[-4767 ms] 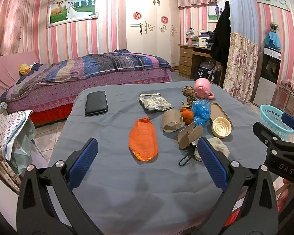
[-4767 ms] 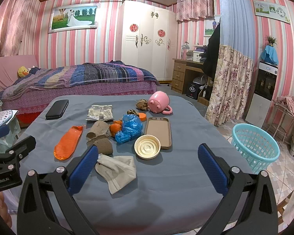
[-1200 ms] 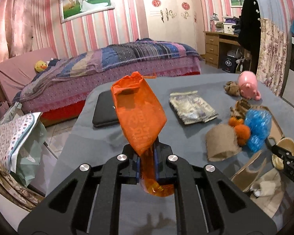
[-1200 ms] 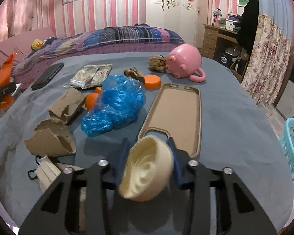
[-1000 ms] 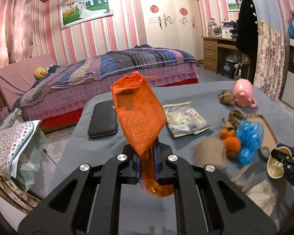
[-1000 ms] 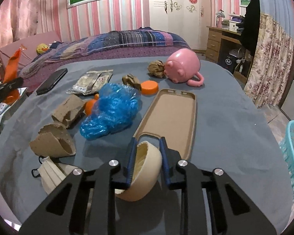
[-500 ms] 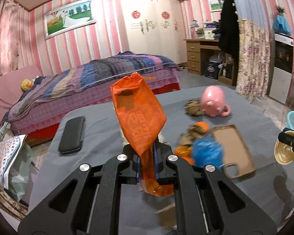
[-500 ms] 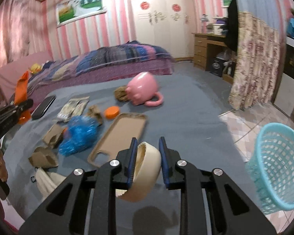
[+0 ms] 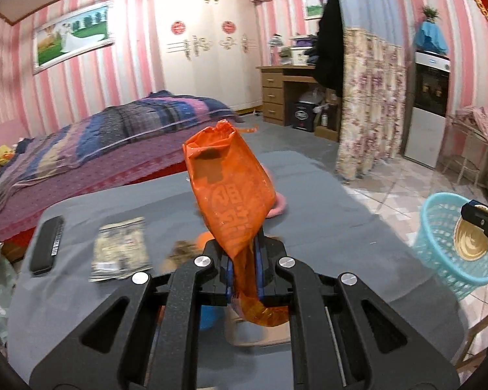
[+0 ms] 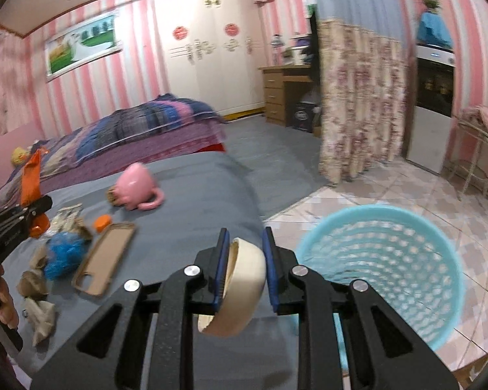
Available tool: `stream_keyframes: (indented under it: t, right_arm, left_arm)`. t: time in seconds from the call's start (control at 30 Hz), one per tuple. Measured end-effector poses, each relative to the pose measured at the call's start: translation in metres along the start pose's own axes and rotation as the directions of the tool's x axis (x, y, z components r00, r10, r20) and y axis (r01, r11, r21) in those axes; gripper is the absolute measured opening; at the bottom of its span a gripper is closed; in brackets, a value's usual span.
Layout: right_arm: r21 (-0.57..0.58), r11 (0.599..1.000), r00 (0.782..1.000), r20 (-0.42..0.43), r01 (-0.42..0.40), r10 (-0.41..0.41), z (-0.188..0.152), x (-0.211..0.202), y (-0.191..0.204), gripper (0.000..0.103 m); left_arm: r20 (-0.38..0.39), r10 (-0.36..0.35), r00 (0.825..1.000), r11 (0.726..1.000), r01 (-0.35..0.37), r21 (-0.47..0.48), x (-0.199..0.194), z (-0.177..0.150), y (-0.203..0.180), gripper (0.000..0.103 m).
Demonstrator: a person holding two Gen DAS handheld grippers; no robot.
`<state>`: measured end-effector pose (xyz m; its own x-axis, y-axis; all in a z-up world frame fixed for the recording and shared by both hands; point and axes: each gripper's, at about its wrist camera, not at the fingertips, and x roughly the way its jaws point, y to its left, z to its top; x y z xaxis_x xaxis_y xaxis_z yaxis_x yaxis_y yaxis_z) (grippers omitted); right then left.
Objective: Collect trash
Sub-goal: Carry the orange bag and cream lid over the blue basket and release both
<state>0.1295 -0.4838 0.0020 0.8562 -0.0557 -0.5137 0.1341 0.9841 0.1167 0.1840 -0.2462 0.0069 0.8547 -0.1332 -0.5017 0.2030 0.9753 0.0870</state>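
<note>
Both loads now off the counter (image 10: pixel 192 195). Right gripper (image 10: pixel 244 260) clamps cream lid (image 10: pixel 240 289) beside the basket (image 10: pixel 390 260) — drop looks imminent. Left gripper (image 9: pixel 244 260) clamps orange wrapper (image 9: pixel 231 195), farther back.

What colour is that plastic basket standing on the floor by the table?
Light turquoise blue. The basket shows best in the right wrist view.

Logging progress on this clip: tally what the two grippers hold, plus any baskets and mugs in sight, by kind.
Orange wrapper: 1
Cream lid: 1
Blue basket: 1
Pink mug: 1
Total: 4
</note>
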Motion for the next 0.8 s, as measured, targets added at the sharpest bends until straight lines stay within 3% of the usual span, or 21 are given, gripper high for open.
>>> stream_keyframes:
  t: [0.17,0.37,0.67,0.8]
  right_arm:
    - [0.018,0.991,0.991,0.003,0.133,-0.133,0.004,-0.007,-0.047,0.021]
    - [0.074,0.972,0.975,-0.012,0.223,-0.222,0.002,-0.006,-0.095,0.021]
    - [0.162,0.939,0.952,-0.012,0.303,-0.305,0.000,-0.012,-0.153,0.021]
    - [0.179,0.922,0.939,-0.021,0.343,-0.345,-0.006,-0.015,-0.170,0.021]
  left_arm:
    - [-0.013,-0.087,0.996,0.996,0.088,0.030,0.017,0.005,-0.053,0.009]
    - [-0.061,-0.235,0.970,0.970,0.239,0.054,0.038,0.008,-0.118,0.008]
    - [-0.054,-0.401,0.914,0.911,0.404,0.081,0.042,0.036,-0.220,0.008]
    - [-0.076,-0.477,0.876,0.870,0.483,0.102,0.041,0.029,-0.260,0.008]
